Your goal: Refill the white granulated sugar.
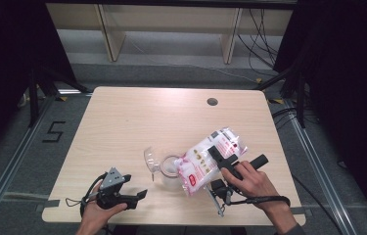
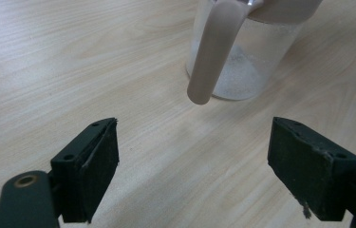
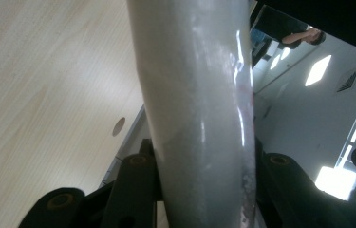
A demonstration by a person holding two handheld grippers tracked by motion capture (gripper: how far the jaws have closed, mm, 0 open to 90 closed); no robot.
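The bag (image 1: 209, 161) is clamped between the jaws of the right tongs (image 1: 218, 169) and held tilted above the worktop (image 1: 122, 122), its lower end over the mouth of the jug (image 1: 164, 166). The jug stands on the worktop near the middle of the front edge. The left tongs (image 1: 139, 196) are held wide open and empty, just left of the jug, pointing at it.

Left gripper (image 1: 139, 195) sits low near the person's edge, jaws wide apart with nothing between them. Right gripper (image 1: 215, 157) is raised and tilted, jaws clamped tight.
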